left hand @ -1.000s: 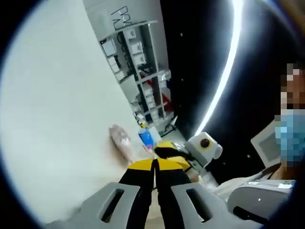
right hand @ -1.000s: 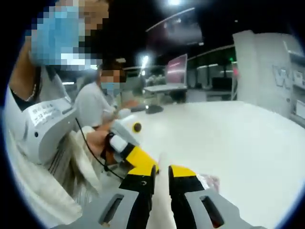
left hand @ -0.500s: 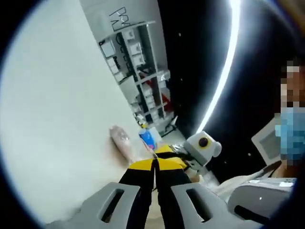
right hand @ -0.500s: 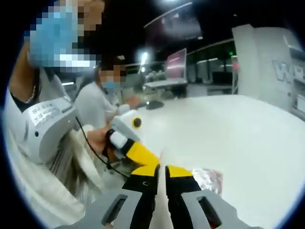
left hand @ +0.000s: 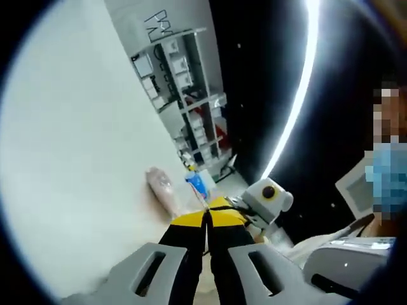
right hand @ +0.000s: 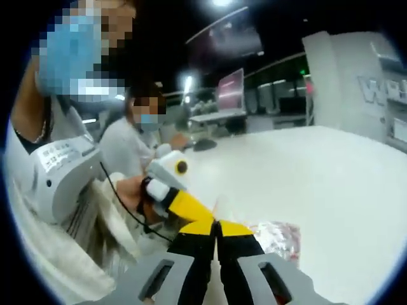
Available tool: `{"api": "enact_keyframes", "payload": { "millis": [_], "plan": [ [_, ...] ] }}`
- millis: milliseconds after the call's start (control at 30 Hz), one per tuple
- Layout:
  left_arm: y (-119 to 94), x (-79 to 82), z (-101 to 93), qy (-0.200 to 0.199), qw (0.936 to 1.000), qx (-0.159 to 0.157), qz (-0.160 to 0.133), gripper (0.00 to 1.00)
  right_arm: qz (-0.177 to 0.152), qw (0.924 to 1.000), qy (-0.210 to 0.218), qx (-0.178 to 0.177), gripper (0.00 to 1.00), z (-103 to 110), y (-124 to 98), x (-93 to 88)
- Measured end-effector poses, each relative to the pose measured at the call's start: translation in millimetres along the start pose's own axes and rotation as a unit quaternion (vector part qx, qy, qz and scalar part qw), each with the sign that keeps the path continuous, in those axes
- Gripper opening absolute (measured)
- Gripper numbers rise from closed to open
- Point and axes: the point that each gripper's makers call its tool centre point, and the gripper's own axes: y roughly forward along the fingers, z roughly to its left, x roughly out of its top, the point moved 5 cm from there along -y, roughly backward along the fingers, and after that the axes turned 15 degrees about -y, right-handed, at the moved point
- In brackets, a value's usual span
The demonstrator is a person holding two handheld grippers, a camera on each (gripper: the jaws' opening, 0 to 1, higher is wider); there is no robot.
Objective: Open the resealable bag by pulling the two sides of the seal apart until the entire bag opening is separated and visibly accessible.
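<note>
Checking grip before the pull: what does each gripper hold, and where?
Both grippers, left and right, are shut on the bag, apparently at its top seal edge.

Left hand-held gripper jaws closed on resealable bag above white table.

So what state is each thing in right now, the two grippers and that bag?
Left gripper: jaws shut, apparently pinching the bag's edge.
Right gripper: jaws shut, apparently on the bag's edge too, tips beside the left gripper's.
Resealable bag: held up over the white table; no opening visible, seal state unclear.
</note>
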Motion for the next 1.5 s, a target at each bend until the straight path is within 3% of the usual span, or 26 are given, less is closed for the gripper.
{"api": "enact_keyframes", "payload": {
  "millis": [567,633,667,1133,1500],
  "plan": [
    [0.6,0.1,-1.3,-0.027,0.9996,-0.007,-0.006,0.0,-0.046,0.9966,0.062,-0.026,0.0,-0.6,0.2,-3.8],
    [0.8,0.3,-1.6,-0.028,0.9995,-0.007,-0.013,0.0,-0.051,0.9967,0.058,-0.028,0.0,0.8,0.2,-3.4],
    [0.8,-1.7,-3.2,-0.049,0.9987,-0.011,-0.011,0.0,-0.053,0.9969,0.05,-0.031,0.0,1.2,0.1,-3.0],
    [2.3,0.0,-3.7,-0.067,0.9976,-0.004,-0.014,0.04,-0.071,0.9956,0.055,-0.026,0.0,5.6,-1.1,-3.4],
    [4.6,-3.0,-3.3,-0.059,0.9981,-0.001,-0.015,0.01,-0.075,0.9951,0.059,-0.026,0.0,6.7,0.2,-6.2]
  ]
}}
